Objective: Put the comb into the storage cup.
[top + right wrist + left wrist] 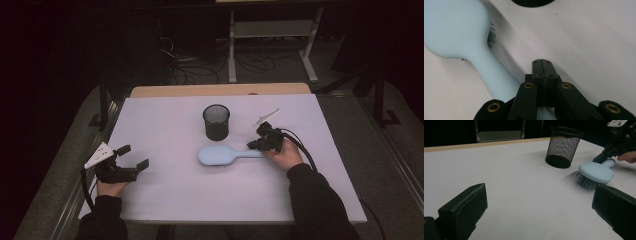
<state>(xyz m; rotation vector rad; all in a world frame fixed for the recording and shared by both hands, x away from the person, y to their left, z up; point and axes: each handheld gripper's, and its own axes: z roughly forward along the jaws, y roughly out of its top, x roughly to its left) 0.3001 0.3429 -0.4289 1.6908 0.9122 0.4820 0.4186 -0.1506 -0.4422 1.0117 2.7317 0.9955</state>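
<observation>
Hairbrush [220, 155], pale blue, lies bristles down near the middle of the white table [165, 200], its handle pointing toward your right hand [289, 156]. Nearest you on the left, your left gripper [134, 156] rests low on the table with its jaws spread wide and nothing between them, well apart from the brush. In the left gripper view those two black jaws frame bare table, with the brush head [596, 172] beyond them to the right.

On the right, your right gripper [252, 145] sits at the end of the handle. In the right gripper view its jaws are pressed fully together, and the handle [491, 75] runs alongside them on the left, not between them. So you are touching or nearly touching the handle, not gripping it.

Here is the risk as I judge it. If you lift now, the brush will stay on the table or skid away. If you push forward with the jaws pressed together, the handle may swing and turn the head toward the black mesh cup [216, 121] standing upright just behind it. A knock could tip that light cup. When you do grip, take the handle squarely; a hold at the very tip may let the heavier head droop and twist out.
</observation>
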